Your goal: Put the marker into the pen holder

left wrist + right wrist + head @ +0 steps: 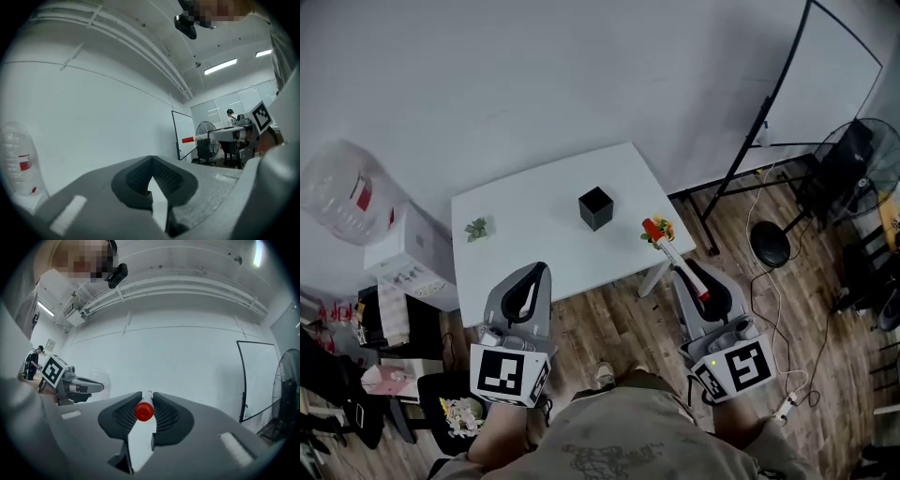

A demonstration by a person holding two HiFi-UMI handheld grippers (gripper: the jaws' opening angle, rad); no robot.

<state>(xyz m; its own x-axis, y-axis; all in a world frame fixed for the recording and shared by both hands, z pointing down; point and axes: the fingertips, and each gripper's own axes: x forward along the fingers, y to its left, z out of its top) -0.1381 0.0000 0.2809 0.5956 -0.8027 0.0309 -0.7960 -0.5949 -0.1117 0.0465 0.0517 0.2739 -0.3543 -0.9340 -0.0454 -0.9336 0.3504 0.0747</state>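
Note:
A black cube-shaped pen holder (pixel 595 207) stands near the middle of the white table (pixel 534 253). My right gripper (pixel 686 270) hovers off the table's right front corner, shut on the marker (pixel 667 247). The marker is white with a red cap (pixel 651 230) pointing toward the table. In the right gripper view the red cap (pixel 144 410) sticks out between the jaws of the right gripper (pixel 143 401). My left gripper (pixel 536 272) hangs over the table's front edge, shut with nothing in it. The left gripper view shows the left gripper (pixel 152 161) aimed at a bare wall, with the marker (pixel 187 139) far right.
A small potted plant (pixel 476 228) sits at the table's left side and an orange-yellow ornament (pixel 664 227) at its right edge. Boxes (pixel 411 255) and a clear plastic jug (pixel 342 192) stand left. A whiteboard stand (pixel 769 122), a fan (pixel 855 169) and floor cables (pixel 773 309) are right.

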